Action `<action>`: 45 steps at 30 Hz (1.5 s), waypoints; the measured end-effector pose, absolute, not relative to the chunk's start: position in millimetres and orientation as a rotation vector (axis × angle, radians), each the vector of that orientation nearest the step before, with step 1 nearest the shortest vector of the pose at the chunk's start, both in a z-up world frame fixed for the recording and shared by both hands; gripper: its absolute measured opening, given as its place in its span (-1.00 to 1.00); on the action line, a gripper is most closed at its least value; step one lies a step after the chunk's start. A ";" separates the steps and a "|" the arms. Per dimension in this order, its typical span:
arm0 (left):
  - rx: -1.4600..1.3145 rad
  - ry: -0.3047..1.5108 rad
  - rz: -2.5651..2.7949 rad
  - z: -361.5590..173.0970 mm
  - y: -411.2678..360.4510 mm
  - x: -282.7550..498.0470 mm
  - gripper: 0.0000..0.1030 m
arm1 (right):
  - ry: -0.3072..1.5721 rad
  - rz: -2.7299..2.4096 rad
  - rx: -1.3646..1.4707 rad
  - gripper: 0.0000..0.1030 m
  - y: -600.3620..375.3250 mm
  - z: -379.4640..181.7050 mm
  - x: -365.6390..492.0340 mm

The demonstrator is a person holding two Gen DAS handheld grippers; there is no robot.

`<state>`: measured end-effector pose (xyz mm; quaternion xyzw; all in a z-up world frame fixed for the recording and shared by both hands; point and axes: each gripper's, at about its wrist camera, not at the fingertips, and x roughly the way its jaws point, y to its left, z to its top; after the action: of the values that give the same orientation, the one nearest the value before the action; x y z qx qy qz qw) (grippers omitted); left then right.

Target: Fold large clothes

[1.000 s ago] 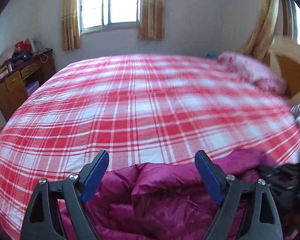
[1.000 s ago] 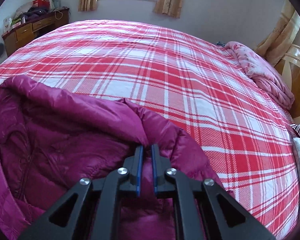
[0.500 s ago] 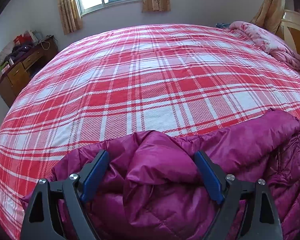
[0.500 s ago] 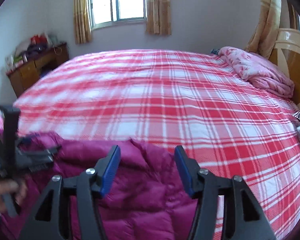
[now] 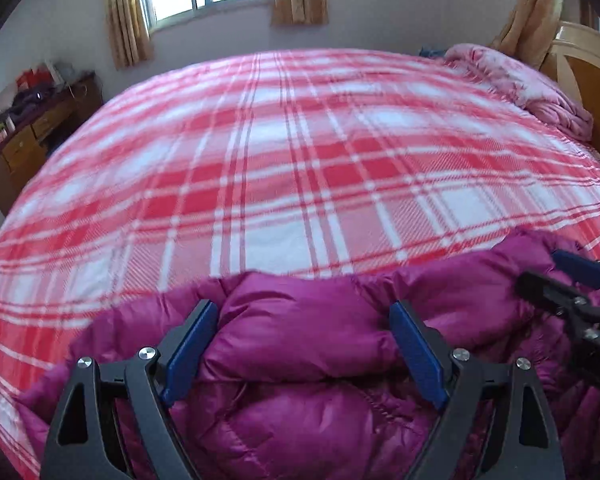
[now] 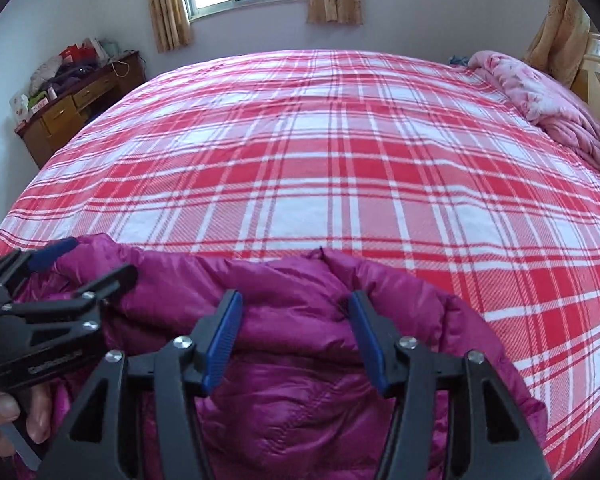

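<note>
A magenta puffer jacket [image 5: 300, 360] lies crumpled at the near edge of the red-and-white plaid bed [image 5: 280, 160]. My left gripper [image 5: 303, 312] stands wide open, low over the jacket, with a puffy fold between its blue pads [image 5: 192, 344]. My right gripper [image 6: 295, 298] is open about halfway above the jacket [image 6: 300, 408] near its upper edge, and its pads press nothing. Each gripper shows in the other's view: the right gripper [image 5: 542, 268] at the far right, the left gripper [image 6: 96, 260] at the left with a hand [image 6: 20, 420] holding it.
A rolled pink quilt [image 6: 560, 116] lies at the bed's far right by the wooden headboard [image 5: 588, 68]. A cluttered wooden desk [image 6: 68, 108] stands against the left wall. The plaid sheet stretches flat beyond the jacket toward the window.
The right gripper went from shut on a jacket fold to open, letting it go. The left gripper came down over the jacket, and the two grippers now sit side by side.
</note>
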<state>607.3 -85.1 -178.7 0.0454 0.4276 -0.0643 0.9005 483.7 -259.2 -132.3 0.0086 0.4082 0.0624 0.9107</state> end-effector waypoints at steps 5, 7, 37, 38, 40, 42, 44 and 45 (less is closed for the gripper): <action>0.095 0.901 -0.143 -188.1 -87.4 609.5 0.73 | 0.845 0.126 0.027 0.14 -260.4 -139.8 486.5; 0.099 0.907 -0.139 -189.5 -88.1 610.2 0.75 | 0.840 0.121 0.022 0.14 -259.6 -143.2 486.3; 0.125 0.912 -0.108 -196.0 -91.3 613.2 0.86 | 0.873 0.061 -0.089 0.23 -245.2 -157.8 489.4; 0.125 0.912 -0.107 -196.1 -91.4 613.2 0.86 | 0.874 0.061 -0.091 0.23 -244.6 -157.8 489.8; 0.125 0.912 -0.106 -196.4 -91.1 613.6 0.87 | 0.876 0.060 -0.094 0.23 -244.4 -158.0 489.8; 0.123 0.914 -0.107 -197.0 -90.8 614.2 0.88 | 0.877 0.059 -0.095 0.23 -244.5 -158.1 490.3; 0.127 0.916 -0.102 -197.7 -91.1 615.2 0.90 | 0.878 0.059 -0.097 0.23 -244.2 -158.5 490.6; 0.128 0.917 -0.101 -197.9 -91.5 615.5 0.90 | 0.880 0.060 -0.098 0.23 -244.5 -158.7 490.6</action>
<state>615.5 -91.5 -197.9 0.0617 0.4421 -0.0487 0.8935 490.6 -244.5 -158.7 -0.0475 0.4256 0.0289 0.9032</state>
